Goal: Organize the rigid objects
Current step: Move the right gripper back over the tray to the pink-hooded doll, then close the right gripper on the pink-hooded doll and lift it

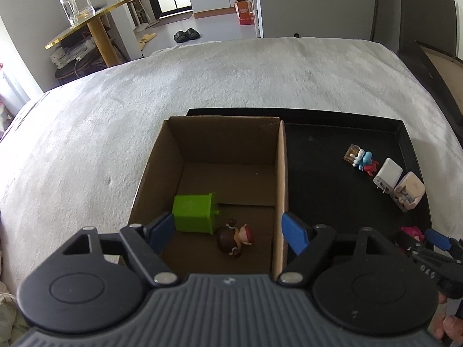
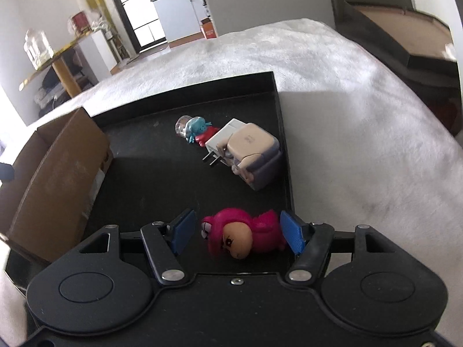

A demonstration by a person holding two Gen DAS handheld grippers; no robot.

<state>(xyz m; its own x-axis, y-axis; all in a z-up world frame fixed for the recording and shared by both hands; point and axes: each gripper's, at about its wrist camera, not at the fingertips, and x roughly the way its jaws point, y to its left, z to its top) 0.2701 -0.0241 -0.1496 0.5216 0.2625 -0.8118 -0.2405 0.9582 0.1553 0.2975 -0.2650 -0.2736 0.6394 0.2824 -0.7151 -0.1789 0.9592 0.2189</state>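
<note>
1. One bed (image 1: 202, 81), covered in a pale fuzzy blanket, carries everything else.
2. One black tray (image 2: 277, 107) lies on the bed. Its rim shows on the far and right sides.
3. One open cardboard box (image 1: 228, 144) stands at the tray's left end, its right wall upright beside the tray's bare floor.
4. Two grippers are in view. The left gripper (image 1: 231, 232) hangs over the box with its blue fingers (image 1: 293, 232) wide apart and nothing between them. The right gripper (image 2: 238, 231) sits low over the near right corner of the tray, its fingers (image 2: 290, 231) also apart, one on each side of a pink toy; the right one looks very close to the toy, but I cannot tell whether it touches.
5. Two things lie in the box: one green plug block (image 1: 194, 212) on its side with prongs pointing right, and just beside it one small doll (image 1: 234, 240) with brown hair.
6. Four things remain on the tray.
   - One pink toy (image 2: 243, 238) with a tan face lies between the right gripper's fingers.
   - One beige charger (image 2: 251, 153) lies near the right rim.
   - One white plug (image 2: 222, 141) touches that charger on its left, two prongs pointing toward the camera.
   - One blue and red figure (image 2: 199, 130) lies just beyond the white plug, with a small clear piece at its far end.
</note>
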